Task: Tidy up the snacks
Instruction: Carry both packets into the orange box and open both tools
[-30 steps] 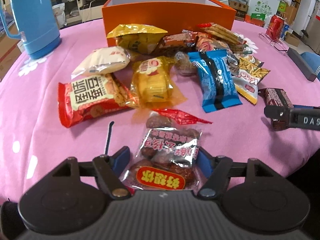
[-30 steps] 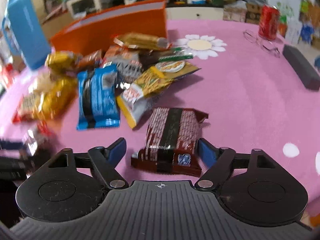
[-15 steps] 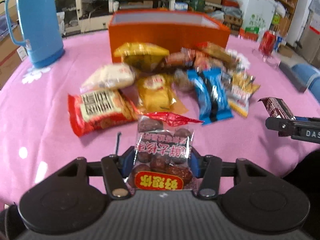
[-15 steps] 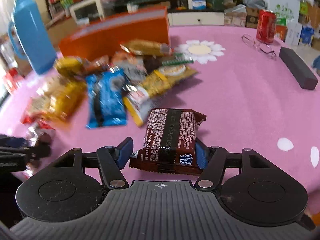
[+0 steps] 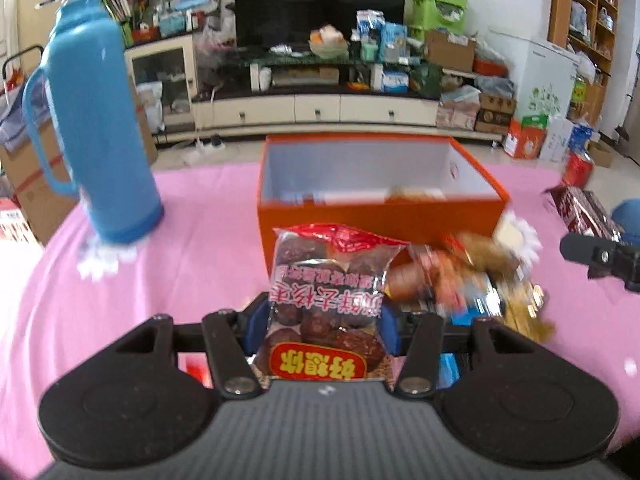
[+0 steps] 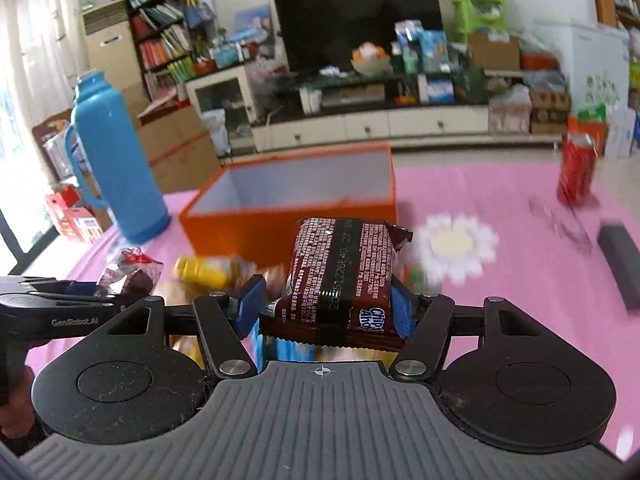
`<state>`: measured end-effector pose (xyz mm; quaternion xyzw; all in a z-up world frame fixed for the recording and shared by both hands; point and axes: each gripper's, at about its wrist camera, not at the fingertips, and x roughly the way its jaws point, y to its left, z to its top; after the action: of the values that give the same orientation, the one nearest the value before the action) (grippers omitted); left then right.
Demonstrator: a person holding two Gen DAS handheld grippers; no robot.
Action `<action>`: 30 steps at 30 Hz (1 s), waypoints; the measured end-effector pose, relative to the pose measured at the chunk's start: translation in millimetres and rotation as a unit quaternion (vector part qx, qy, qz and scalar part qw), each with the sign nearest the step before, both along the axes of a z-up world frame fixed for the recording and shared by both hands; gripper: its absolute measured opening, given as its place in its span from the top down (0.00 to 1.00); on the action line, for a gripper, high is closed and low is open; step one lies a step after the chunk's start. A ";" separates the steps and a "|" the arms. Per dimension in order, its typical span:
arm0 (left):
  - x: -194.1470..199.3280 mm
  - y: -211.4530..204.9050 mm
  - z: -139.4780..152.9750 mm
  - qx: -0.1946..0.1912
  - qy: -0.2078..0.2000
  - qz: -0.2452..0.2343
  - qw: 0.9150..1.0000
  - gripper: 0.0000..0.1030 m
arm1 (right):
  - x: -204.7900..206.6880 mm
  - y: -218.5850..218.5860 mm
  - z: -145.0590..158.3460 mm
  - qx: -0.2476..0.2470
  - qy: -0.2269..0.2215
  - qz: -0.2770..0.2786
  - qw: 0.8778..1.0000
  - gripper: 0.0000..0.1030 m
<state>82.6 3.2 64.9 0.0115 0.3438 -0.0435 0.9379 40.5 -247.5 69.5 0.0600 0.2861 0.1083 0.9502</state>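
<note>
Nearest, the left gripper [image 5: 322, 330] pinches a date packet [image 5: 326, 304] and the right gripper [image 6: 326, 306] a brown cookie pack [image 6: 344, 272], both lifted. Loose snacks [image 5: 476, 280] lie on the bench at 2 o'clock; the orange box [image 5: 376, 216] at 12 o'clock holds few, so most sorting remains.

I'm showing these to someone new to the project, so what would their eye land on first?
Probably the two raised snacks: a clear packet of dark dates clamped in the left hand-held gripper, and a brown Chips Ahoy pack clamped in the right hand-held gripper. Behind them sits the open orange box on the pink tablecloth, with a tall blue thermos at its left.
</note>
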 end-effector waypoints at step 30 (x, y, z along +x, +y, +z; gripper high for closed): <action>180.1 -31.5 -29.6 0.068 -0.032 0.019 0.997 0.33 | 225.9 52.5 -46.2 -0.068 -0.037 0.005 0.997 0.18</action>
<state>262.7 -28.2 35.3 0.0698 0.3156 -0.0019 0.9463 266.4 -195.0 23.2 -0.0105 0.2580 0.0955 0.9614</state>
